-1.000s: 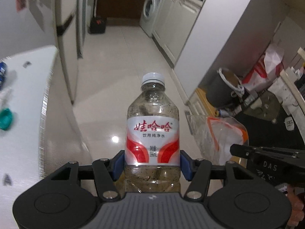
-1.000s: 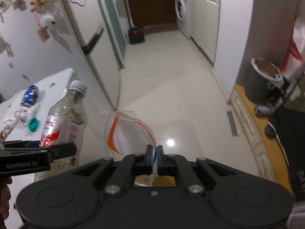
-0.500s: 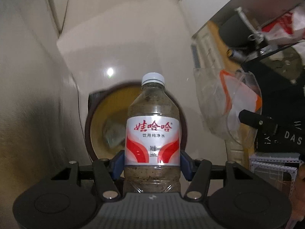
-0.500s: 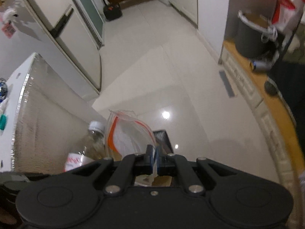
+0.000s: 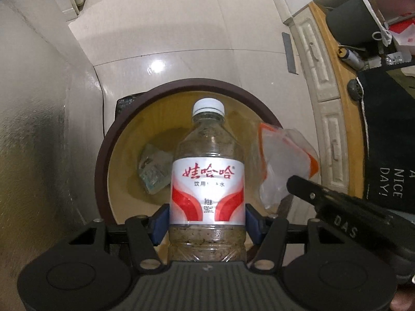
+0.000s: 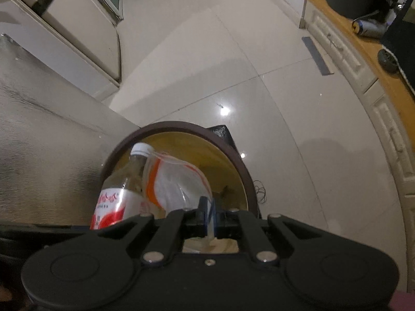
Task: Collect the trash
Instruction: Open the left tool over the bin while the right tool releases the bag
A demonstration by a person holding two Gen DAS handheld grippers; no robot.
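A clear plastic bottle (image 5: 207,178) with a white cap and a red-and-white label is clamped at its lower body between the blue pads of the left gripper (image 5: 207,223) and is held, cap forward, over the open mouth of a round bin (image 5: 102,171) with a dark brown rim and a yellowish inside. A clear plastic bag (image 6: 176,184) with an orange stripe is pinched in the closed right gripper (image 6: 208,213) just beside the bottle, above the same bin. A crumpled scrap (image 5: 153,171) is seen at the bin's bottom.
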